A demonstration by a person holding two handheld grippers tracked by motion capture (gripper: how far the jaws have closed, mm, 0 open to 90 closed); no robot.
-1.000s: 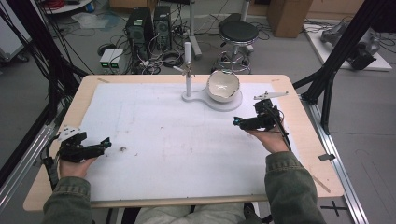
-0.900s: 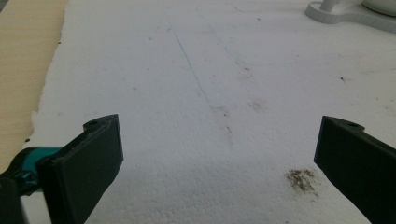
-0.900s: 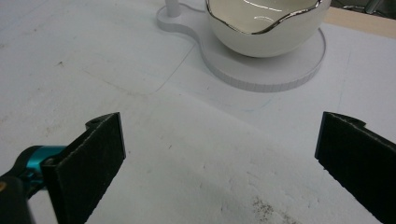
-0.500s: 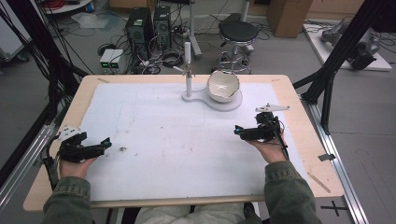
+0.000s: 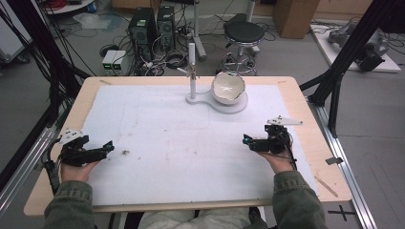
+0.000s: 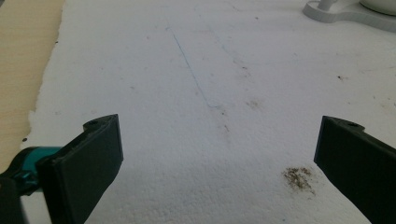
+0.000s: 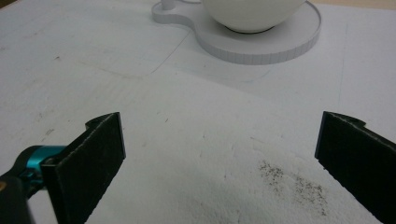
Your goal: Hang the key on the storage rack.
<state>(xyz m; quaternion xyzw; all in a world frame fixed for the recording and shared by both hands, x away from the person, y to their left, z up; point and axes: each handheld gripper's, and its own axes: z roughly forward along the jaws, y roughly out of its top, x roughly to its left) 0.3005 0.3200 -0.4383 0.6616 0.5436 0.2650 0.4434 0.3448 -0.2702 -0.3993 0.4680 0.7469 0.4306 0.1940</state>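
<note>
While upright, white bowl (image 5: pixel 228 87) looks chipped.

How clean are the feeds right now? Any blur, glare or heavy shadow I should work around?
High view: even light, soft overall, no glare on the white mat. Left gripper view: mat sharp mid-frame, claw edges slightly soft, faint shadow under them. Right gripper view: bowl cropped at the top, mildly bright, foreground grainy.

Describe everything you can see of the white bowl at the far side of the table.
The white bowl looks ceramic or plastic, round, with an uneven, wavy rim. It stands upright and appears empty. It rests on the round part of a flat white base that also carries a thin upright post. Neither gripper touches it.
</note>
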